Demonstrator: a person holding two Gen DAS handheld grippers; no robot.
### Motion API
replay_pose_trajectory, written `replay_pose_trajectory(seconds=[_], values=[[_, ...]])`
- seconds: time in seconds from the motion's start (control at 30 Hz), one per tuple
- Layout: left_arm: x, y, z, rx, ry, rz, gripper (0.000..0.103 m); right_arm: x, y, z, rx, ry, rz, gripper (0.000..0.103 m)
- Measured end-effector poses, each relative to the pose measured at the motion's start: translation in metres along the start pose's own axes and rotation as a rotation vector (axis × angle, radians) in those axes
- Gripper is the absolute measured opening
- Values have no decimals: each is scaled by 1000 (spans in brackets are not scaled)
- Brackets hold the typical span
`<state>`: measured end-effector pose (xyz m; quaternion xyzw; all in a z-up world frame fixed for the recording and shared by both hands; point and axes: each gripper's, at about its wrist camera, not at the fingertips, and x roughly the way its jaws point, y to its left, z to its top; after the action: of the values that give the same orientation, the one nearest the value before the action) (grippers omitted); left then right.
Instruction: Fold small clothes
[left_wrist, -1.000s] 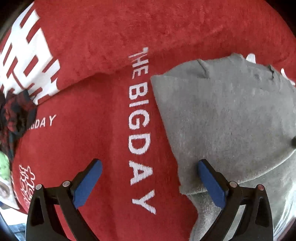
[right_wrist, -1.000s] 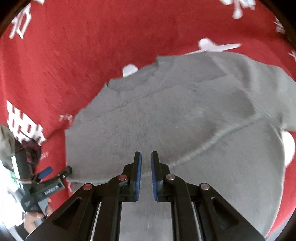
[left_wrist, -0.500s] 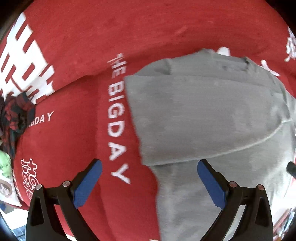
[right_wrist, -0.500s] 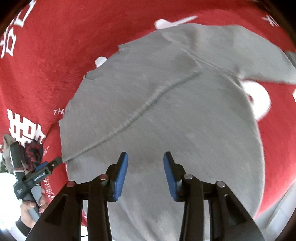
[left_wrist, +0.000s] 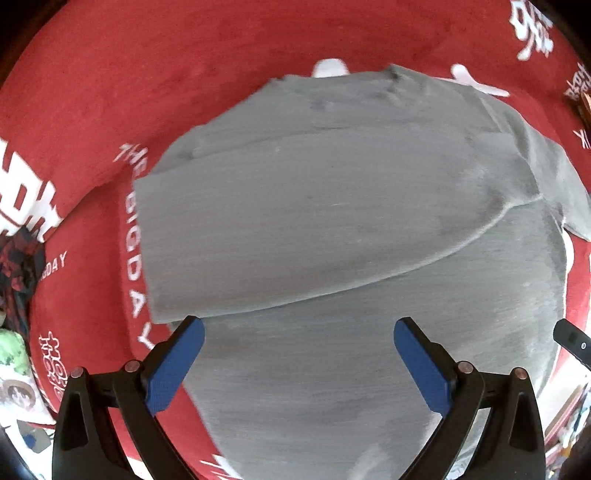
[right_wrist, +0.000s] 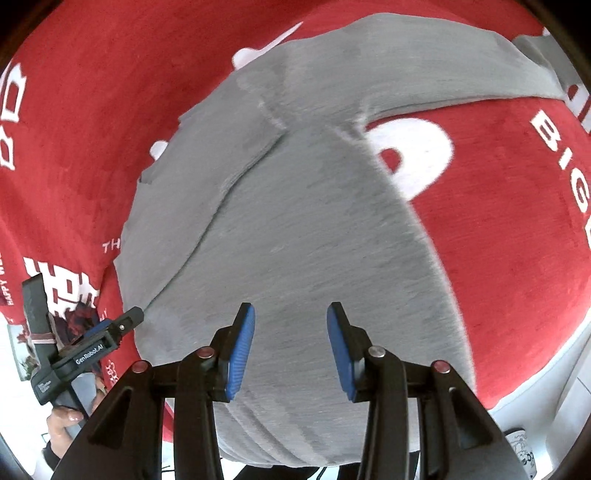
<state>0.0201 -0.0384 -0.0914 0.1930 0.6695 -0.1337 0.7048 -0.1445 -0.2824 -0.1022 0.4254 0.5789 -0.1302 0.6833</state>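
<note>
Lying spread on the red blanket (left_wrist: 229, 66), the grey garment (left_wrist: 332, 229) fills most of both wrist views, with one side folded inward so that a straight folded edge crosses its body (the other sleeve (right_wrist: 424, 62) trails out across the red cloth in the right wrist view). White lettering and characters are printed on the blanket around it. Above the lower part of the garment, the left gripper (left_wrist: 298, 343) has its blue pads spread wide with nothing between them. Over the same garment, the right gripper (right_wrist: 291, 338) is partly open, its jaws having just parted, and its pads grip no cloth. In the right wrist view a hand (right_wrist: 66, 421) holds the left gripper at the garment's edge, near a dark patterned cloth (left_wrist: 16, 273).
</note>
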Motion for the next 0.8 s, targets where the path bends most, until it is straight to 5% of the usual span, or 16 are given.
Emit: replay_pose_trajectory(seconds=[0.43,0.8], values=[[-5,-93,27,89,8,-9,103,-24,-61,44,51,-40,12,44],[-10,-132,37,121,9,6,103,-26,-84,55,89,-47,42,44]])
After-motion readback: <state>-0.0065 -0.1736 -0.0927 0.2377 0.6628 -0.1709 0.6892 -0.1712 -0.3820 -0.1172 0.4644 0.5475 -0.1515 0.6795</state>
